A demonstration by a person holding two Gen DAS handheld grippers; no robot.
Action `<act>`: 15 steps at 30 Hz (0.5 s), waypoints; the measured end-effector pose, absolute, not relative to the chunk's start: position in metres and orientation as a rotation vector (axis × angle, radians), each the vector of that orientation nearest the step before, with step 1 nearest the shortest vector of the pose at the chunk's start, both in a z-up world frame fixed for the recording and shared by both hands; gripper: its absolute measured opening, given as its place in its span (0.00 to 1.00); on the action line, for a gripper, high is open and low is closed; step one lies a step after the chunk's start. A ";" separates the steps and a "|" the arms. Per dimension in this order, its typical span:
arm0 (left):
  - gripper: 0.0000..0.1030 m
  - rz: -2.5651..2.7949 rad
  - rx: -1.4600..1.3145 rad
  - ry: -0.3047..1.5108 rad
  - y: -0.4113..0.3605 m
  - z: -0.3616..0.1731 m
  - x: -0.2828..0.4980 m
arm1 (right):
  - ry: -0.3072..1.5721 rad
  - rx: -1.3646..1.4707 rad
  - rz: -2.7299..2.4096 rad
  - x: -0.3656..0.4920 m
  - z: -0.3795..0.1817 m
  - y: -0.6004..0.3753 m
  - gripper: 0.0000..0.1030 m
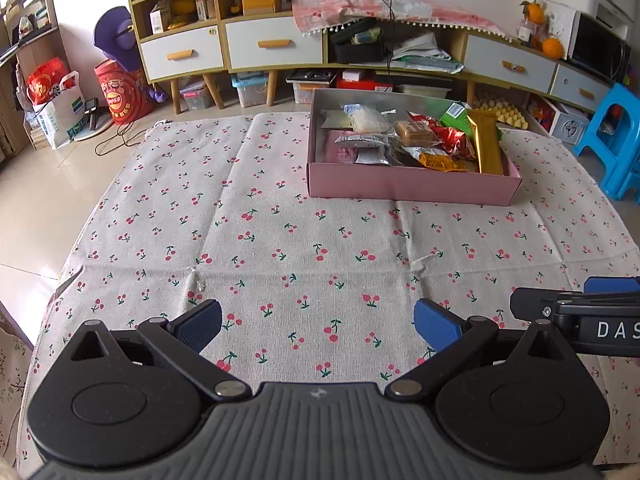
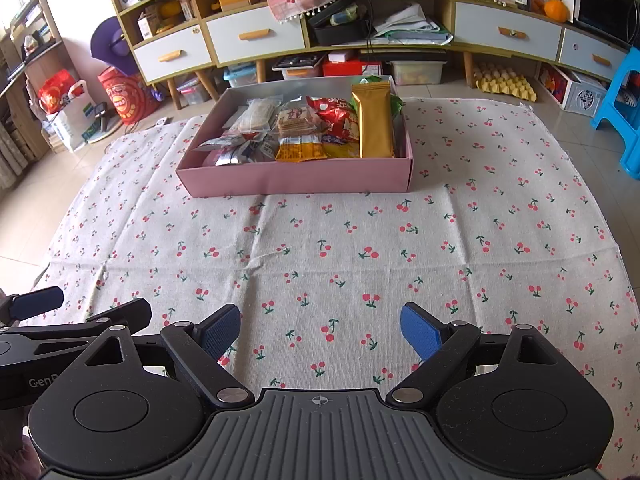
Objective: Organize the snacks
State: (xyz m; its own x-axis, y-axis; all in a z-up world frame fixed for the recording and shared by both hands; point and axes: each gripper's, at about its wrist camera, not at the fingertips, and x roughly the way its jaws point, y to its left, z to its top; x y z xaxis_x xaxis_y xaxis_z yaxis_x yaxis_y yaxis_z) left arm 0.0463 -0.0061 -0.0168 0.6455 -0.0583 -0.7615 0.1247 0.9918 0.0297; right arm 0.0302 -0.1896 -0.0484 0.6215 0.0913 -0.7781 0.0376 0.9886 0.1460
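A pink box (image 1: 412,186) (image 2: 296,178) stands on the cherry-print cloth (image 1: 280,232) (image 2: 360,240) on the floor. It holds several wrapped snacks, among them a gold packet (image 1: 486,140) (image 2: 376,120), a red packet (image 1: 448,134) (image 2: 336,116) and an orange packet (image 2: 300,148). My left gripper (image 1: 318,326) is open and empty, low over the near cloth, well short of the box. My right gripper (image 2: 322,330) is open and empty, also over the near cloth. The right gripper's body shows at the right edge of the left wrist view (image 1: 580,316).
A long cabinet with drawers (image 1: 272,46) (image 2: 256,36) runs along the back. Storage bins (image 1: 250,88) and a yellow egg tray (image 2: 506,80) sit under it. A blue stool (image 1: 616,132) (image 2: 620,108) stands right of the cloth; bags (image 1: 56,112) lie left.
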 end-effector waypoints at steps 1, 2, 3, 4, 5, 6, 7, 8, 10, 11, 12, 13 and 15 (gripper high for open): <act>0.99 -0.104 0.082 0.863 -0.006 -0.017 0.046 | 0.901 0.154 0.031 0.030 -0.048 -0.190 0.87; 0.99 -0.104 0.082 0.864 -0.006 -0.017 0.046 | 0.901 0.154 0.031 0.030 -0.048 -0.189 0.87; 0.99 -0.104 0.081 0.863 -0.006 -0.017 0.046 | 0.901 0.153 0.031 0.030 -0.048 -0.190 0.87; 0.99 -0.104 0.081 0.864 -0.006 -0.017 0.046 | 0.901 0.153 0.030 0.030 -0.048 -0.189 0.87; 0.99 -0.104 0.081 0.864 -0.006 -0.017 0.046 | 0.901 0.153 0.031 0.030 -0.048 -0.189 0.87; 0.99 -0.104 0.081 0.865 -0.006 -0.017 0.046 | 0.901 0.153 0.031 0.030 -0.048 -0.190 0.87; 0.99 -0.104 0.081 0.864 -0.006 -0.017 0.046 | 0.901 0.153 0.031 0.030 -0.048 -0.190 0.87; 0.99 -0.103 0.082 0.864 -0.006 -0.017 0.046 | 0.901 0.153 0.031 0.030 -0.048 -0.190 0.87; 0.99 -0.103 0.084 0.865 -0.006 -0.018 0.046 | 0.902 0.154 0.031 0.030 -0.048 -0.190 0.87; 0.99 -0.103 0.084 0.864 -0.006 -0.018 0.046 | 0.903 0.154 0.031 0.030 -0.049 -0.189 0.87; 0.99 -0.101 0.085 0.864 -0.006 -0.018 0.045 | 0.904 0.153 0.031 0.030 -0.050 -0.189 0.87; 0.99 -0.101 0.087 0.863 -0.006 -0.018 0.045 | 0.904 0.153 0.031 0.030 -0.051 -0.189 0.87; 0.99 -0.105 0.086 0.865 -0.006 -0.018 0.046 | 0.904 0.153 0.031 0.030 -0.051 -0.189 0.87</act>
